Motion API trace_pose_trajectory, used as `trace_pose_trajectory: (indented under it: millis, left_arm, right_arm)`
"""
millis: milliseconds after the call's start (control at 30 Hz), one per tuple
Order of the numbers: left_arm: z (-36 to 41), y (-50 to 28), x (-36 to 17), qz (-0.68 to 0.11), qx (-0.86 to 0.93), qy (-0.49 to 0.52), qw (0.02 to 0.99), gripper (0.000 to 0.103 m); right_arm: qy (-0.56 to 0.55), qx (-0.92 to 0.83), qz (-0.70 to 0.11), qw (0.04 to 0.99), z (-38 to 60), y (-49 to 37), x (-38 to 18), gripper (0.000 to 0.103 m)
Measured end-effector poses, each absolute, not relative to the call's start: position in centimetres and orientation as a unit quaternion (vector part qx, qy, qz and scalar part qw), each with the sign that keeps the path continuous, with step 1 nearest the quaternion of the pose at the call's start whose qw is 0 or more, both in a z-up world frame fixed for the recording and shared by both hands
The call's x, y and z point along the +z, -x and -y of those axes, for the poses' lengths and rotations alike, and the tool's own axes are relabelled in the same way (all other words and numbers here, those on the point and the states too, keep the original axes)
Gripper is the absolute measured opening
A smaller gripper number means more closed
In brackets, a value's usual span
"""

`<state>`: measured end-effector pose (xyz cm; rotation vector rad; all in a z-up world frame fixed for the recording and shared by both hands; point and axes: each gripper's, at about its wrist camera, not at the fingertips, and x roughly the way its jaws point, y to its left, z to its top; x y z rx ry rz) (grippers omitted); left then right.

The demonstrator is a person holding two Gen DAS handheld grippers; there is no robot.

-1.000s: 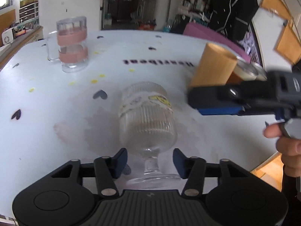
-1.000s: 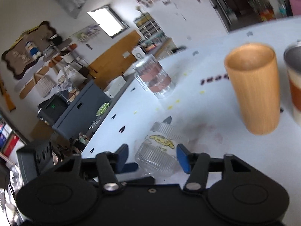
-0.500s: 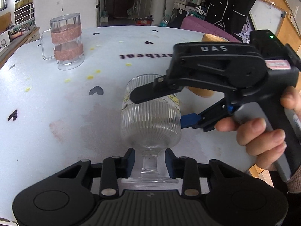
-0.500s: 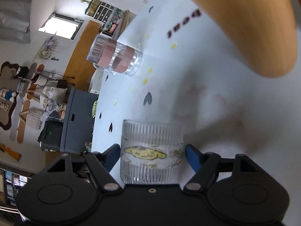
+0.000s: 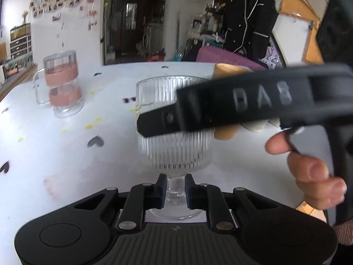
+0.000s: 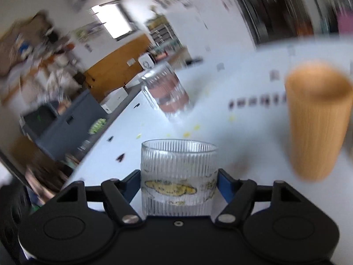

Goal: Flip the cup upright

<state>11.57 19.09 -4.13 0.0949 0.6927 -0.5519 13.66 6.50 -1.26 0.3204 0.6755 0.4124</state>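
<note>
Ribbed goblet (image 5: 174, 128) stands mouth-up, long axis vertical, in front of wooden cup (image 6: 317, 121). Left gripper (image 5: 174, 190) clamps stem low — nearer foot; right gripper (image 6: 179, 183) clasps bowl sides. Next, judged: seat foot on table (image 5: 66, 154), release.

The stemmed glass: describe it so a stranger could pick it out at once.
On the white table with heart marks, look nearest the cameras, in front of the wooden cup and the pink-banded mug. The stemmed glass stands between both grippers. Only it has a ribbed bowl, short stem and yellow cartoon print.
</note>
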Motion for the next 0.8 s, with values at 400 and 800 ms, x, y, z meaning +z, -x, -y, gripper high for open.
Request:
trace_pose_trajectory:
  millis: [400, 800]
  left_arm:
    - [-18.4, -7.5, -6.8, -0.264, -0.245, -0.047, 0.932, 0.020]
    - [-18.3, -5.8, -7.4, -0.289, -0.230, -0.074, 0.926, 0.023]
  right_arm:
    - [0.035, 0.199, -0.241, 0.949, -8.3, -10.0, -0.4, 0.074]
    - [0.063, 0.208, -0.229, 0.949, -8.5, -7.9, -0.6, 0.074]
